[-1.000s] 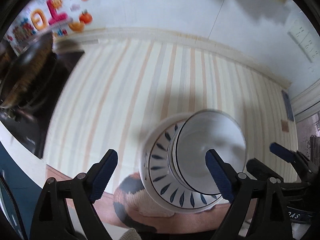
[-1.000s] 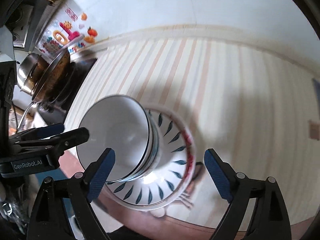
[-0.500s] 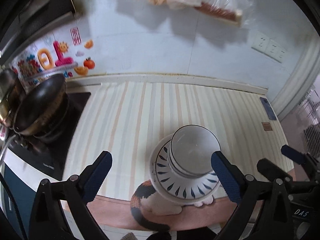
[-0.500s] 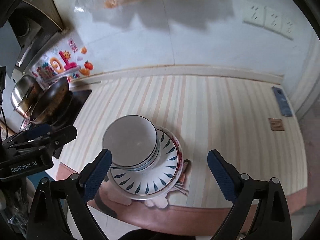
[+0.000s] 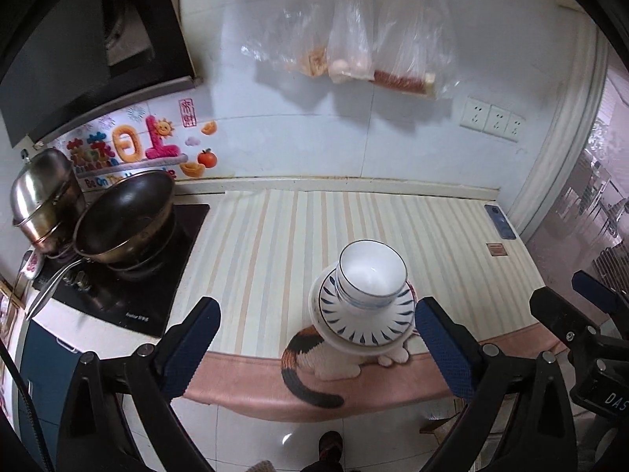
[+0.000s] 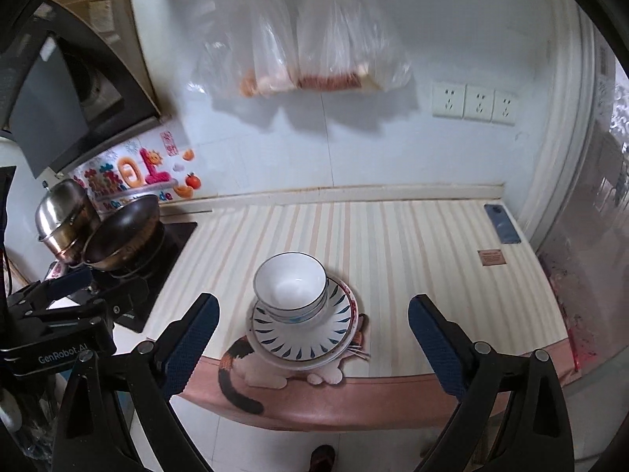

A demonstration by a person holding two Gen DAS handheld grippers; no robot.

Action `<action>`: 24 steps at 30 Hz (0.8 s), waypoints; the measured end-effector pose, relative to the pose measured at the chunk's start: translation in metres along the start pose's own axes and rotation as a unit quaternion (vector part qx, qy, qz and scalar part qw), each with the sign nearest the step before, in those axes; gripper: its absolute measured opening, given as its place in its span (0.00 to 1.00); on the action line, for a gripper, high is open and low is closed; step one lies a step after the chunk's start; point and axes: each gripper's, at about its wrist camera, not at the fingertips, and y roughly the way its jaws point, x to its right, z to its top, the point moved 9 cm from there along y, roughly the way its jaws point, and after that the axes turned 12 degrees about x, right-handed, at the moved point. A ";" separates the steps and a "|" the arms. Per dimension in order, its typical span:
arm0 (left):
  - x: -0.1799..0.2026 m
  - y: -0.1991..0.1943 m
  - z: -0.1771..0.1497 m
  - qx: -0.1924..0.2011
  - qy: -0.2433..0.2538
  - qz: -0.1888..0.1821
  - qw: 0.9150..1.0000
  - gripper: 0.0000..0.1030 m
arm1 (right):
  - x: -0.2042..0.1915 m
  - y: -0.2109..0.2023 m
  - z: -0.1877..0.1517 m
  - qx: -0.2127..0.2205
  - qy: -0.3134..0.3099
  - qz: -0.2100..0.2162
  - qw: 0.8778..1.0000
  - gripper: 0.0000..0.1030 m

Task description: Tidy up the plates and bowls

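Observation:
White bowls with blue rims (image 5: 371,273) (image 6: 290,286) are nested on a stack of plates (image 5: 365,324) (image 6: 302,334), the top one with blue leaf marks. The stack stands near the front edge of the striped counter (image 5: 275,244) (image 6: 412,251). My left gripper (image 5: 316,338) is open and empty, held back from the counter, in front of the stack. My right gripper (image 6: 312,340) is open and empty, also in front of the stack. The right gripper shows at the right of the left wrist view (image 5: 566,306); the left one shows at the left of the right wrist view (image 6: 74,295).
A dark wok (image 5: 125,222) (image 6: 122,232) and a steel pot (image 5: 45,192) (image 6: 65,214) sit on the black hob at the left. A phone (image 6: 502,223) lies at the counter's far right. Plastic bags (image 5: 354,39) hang on the wall. A cat picture (image 5: 314,358) is on the mat.
Both grippers have pulled back and up from the stack, which now looks smaller and farther. The bowls and plates have not moved.

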 end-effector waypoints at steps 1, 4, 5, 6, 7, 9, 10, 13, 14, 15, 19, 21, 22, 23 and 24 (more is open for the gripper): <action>0.001 -0.008 -0.002 0.004 0.000 0.002 1.000 0.99 | -0.003 -0.012 0.000 0.006 -0.001 0.002 1.000 0.96; 0.002 -0.037 -0.008 0.018 -0.002 0.008 1.000 0.99 | -0.009 -0.045 -0.005 0.016 -0.001 0.008 1.000 0.96; 0.002 -0.050 -0.011 0.023 -0.004 0.014 1.000 0.99 | -0.010 -0.054 -0.006 0.021 0.000 0.011 1.000 0.96; 0.001 -0.057 -0.012 0.027 -0.004 0.017 0.999 0.99 | -0.011 -0.065 -0.009 0.024 -0.002 0.012 1.000 0.96; 0.001 -0.069 -0.015 0.031 -0.005 0.021 0.999 0.99 | -0.012 -0.075 -0.011 0.026 -0.004 0.013 1.000 0.96; 0.000 -0.088 -0.021 0.040 -0.010 0.027 0.999 0.99 | -0.012 -0.096 -0.018 0.032 -0.006 0.015 0.999 0.96; -0.001 -0.094 -0.024 0.042 -0.014 0.030 0.999 0.99 | -0.012 -0.107 -0.021 0.035 -0.007 0.016 0.999 0.96; -0.003 -0.118 -0.035 0.041 -0.022 0.037 0.998 0.99 | -0.012 -0.140 -0.031 0.042 -0.008 0.018 0.999 0.96; -0.004 -0.125 -0.039 0.040 -0.024 0.037 0.998 0.99 | -0.012 -0.148 -0.035 0.041 -0.007 0.019 0.999 0.96; -0.005 -0.129 -0.041 0.039 -0.023 0.036 0.998 0.99 | -0.012 -0.157 -0.038 0.041 -0.006 0.020 0.999 0.96; -0.008 -0.149 -0.051 0.041 -0.020 0.042 0.998 0.99 | -0.013 -0.193 -0.047 0.054 -0.008 0.013 0.998 0.97; -0.011 -0.159 -0.054 0.047 -0.022 0.045 0.998 0.99 | -0.014 -0.207 -0.050 0.059 -0.003 0.013 0.998 0.97; -0.012 -0.162 -0.054 0.049 -0.021 0.045 0.998 0.99 | -0.015 -0.213 -0.051 0.062 -0.003 0.011 0.998 0.97; -0.013 -0.164 -0.054 0.051 -0.019 0.044 0.998 0.99 | -0.016 -0.219 -0.053 0.063 -0.006 0.010 0.998 0.97; -0.014 -0.167 -0.054 0.053 -0.018 0.043 0.998 0.99 | -0.017 -0.222 -0.052 0.066 -0.007 0.009 0.998 0.97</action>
